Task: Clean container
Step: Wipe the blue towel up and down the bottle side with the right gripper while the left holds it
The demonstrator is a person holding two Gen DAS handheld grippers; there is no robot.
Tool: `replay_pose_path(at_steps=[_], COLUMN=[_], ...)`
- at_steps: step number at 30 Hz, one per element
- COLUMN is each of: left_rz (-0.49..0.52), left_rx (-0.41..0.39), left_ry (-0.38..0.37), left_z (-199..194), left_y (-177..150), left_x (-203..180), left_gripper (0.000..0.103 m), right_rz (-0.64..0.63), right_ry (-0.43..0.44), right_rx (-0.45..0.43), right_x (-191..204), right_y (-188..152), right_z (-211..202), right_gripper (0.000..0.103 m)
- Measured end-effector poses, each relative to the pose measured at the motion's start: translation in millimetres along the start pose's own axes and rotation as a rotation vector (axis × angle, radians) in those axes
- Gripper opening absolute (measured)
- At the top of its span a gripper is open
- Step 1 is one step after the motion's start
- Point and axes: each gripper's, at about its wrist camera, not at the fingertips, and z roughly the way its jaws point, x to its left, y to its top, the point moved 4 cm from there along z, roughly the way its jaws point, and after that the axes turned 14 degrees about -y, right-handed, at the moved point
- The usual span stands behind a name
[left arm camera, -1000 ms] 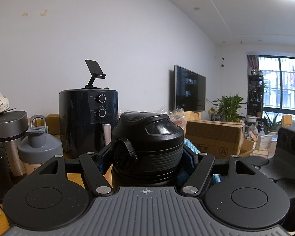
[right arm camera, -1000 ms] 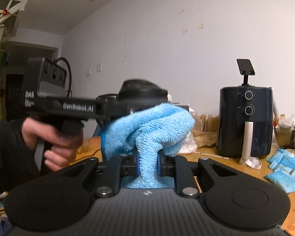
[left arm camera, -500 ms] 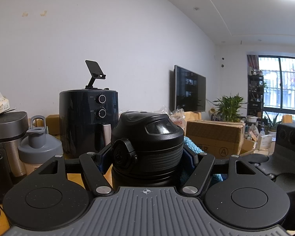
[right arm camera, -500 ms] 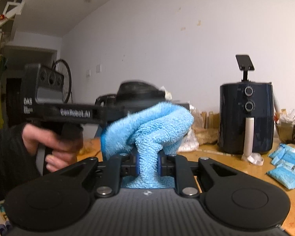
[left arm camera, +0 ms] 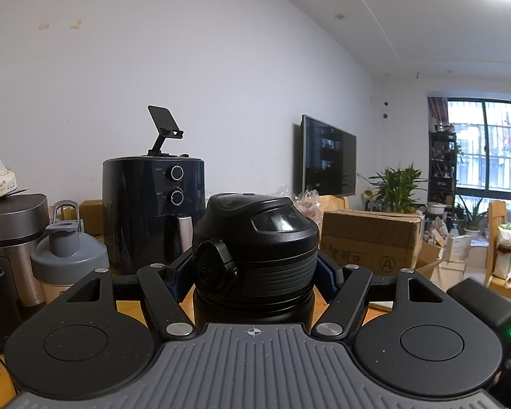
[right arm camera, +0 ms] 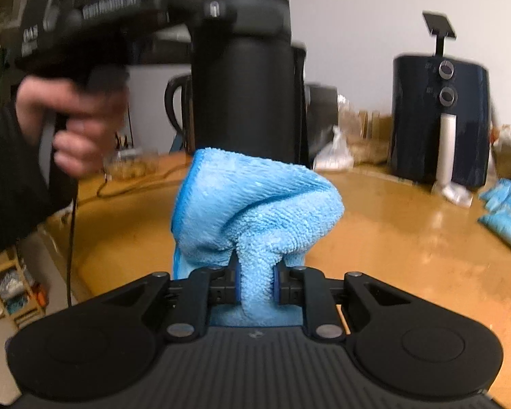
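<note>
Black and upright, the container (left arm camera: 255, 255) sat clenched between the pads of the left gripper (left arm camera: 254, 272), which gripped it just below its domed lid (left arm camera: 255, 218). In the right wrist view the same container (right arm camera: 245, 78) stood tall in the blurred frame, with the left gripper (right arm camera: 201, 10) clamped near its top and the person's left hand (right arm camera: 71, 119) wrapped around the handle. The right gripper (right arm camera: 257, 286) was grasping a bunched blue cloth (right arm camera: 255, 211), whose upper fold pressed against the lower part of the container's wall. Behind, on the wooden tabletop (right arm camera: 408, 231), stood a dark air fryer (right arm camera: 439, 119) with blue packets (right arm camera: 507, 211) near it.
</note>
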Motion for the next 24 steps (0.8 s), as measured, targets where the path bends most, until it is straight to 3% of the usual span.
replay_pose_path(at_steps=[11,17,24], left_rz=[-0.001,0.0,0.005], left_rx=[-0.001,0.002,0.005], left_ry=[-0.001,-0.001,0.0], left_z=[-2,-2,-1], left_y=[-1,-1,-1], left_x=[4,5,6], left_gripper=[0.068,0.068,0.068], right_rz=[0.004,0.03,0.062], right_ry=[0.002,-0.011,-0.021], right_rx=[0.017,-0.047,-0.18], right_x=[-1,0,-4], right_y=[-6,1,35], right_z=[3,-8,-31], right_gripper=[0.011,0.011,0.012])
